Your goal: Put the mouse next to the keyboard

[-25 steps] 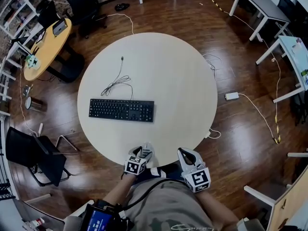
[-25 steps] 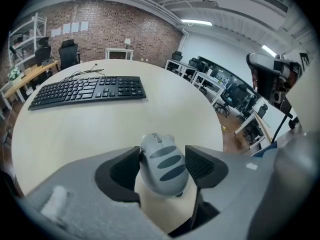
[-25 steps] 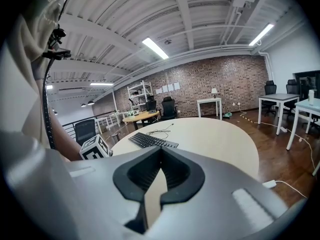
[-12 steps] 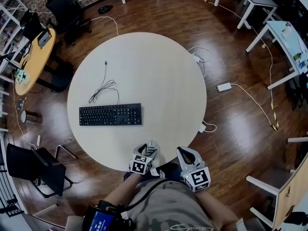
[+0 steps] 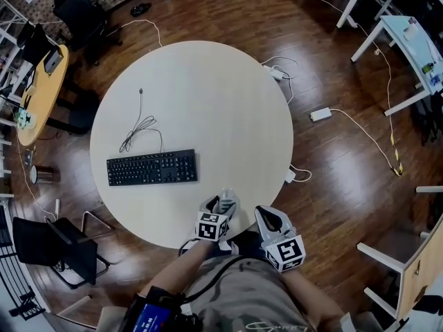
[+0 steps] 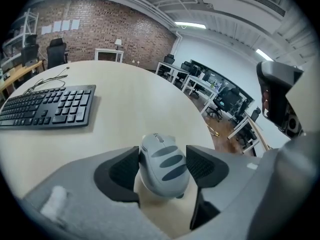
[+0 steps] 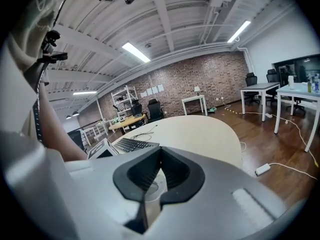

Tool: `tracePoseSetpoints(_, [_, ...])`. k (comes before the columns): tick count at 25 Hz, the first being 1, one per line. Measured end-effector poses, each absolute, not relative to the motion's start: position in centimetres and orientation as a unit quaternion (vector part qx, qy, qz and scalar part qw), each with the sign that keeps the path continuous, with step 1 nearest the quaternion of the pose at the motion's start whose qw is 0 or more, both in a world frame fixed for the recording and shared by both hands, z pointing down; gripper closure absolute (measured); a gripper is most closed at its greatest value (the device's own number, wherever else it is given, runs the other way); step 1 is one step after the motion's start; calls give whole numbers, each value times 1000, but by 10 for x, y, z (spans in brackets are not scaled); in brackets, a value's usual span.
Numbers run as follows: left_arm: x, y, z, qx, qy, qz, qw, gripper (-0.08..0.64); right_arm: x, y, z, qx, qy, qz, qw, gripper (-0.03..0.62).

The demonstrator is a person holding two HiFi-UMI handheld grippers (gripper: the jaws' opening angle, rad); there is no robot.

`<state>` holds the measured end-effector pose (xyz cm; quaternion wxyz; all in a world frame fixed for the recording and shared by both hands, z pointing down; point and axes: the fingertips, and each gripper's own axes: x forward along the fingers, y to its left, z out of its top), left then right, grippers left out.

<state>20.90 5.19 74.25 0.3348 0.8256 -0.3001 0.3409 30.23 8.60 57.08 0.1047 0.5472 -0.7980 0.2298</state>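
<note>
A black keyboard (image 5: pixel 152 168) lies on the left half of the round beige table (image 5: pixel 208 95), its cable (image 5: pixel 138 125) curled behind it. My left gripper (image 5: pixel 223 203) hangs just above the table's near edge, right of the keyboard, shut on a grey mouse (image 6: pixel 163 164). In the left gripper view (image 6: pixel 161 160) the mouse sits upright between the dark pads, and the keyboard (image 6: pixel 47 106) lies ahead to the left. My right gripper (image 5: pixel 267 218) is off the table beside my body, jaws shut on nothing (image 7: pixel 159 170). The keyboard (image 7: pixel 131 144) shows in the right gripper view too.
A black chair (image 5: pixel 52 239) stands at the table's lower left. Farther left is a yellow table (image 5: pixel 38 81). A white power brick (image 5: pixel 320 114) and cables lie on the wooden floor to the right. White desks (image 5: pixel 405 50) stand at the upper right.
My left gripper has moved forward with the mouse, from the table's rim to just over its near edge. The head view has shifted, so the table and keyboard sit more to the left.
</note>
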Motion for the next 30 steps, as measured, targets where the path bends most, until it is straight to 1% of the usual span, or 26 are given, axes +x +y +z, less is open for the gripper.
tracePoseSetpoints(7, [247,17,746,834,-285,336,332,250,339,77,583,580,-766,262,90,588])
tracePoseSetpoints(19, [301,-60,747,843,-285,323,321,245,386,74,583,636,-718,271,77,588])
tracePoseSetpoints(27, [313,-70,748,830,-312,304,348,249,394,94,571,653,-708,260,64,588])
tracePoseSetpoints(30, [309,-63,732,837,-316,297,333,250,396,101,569,652,-710,260,62,588])
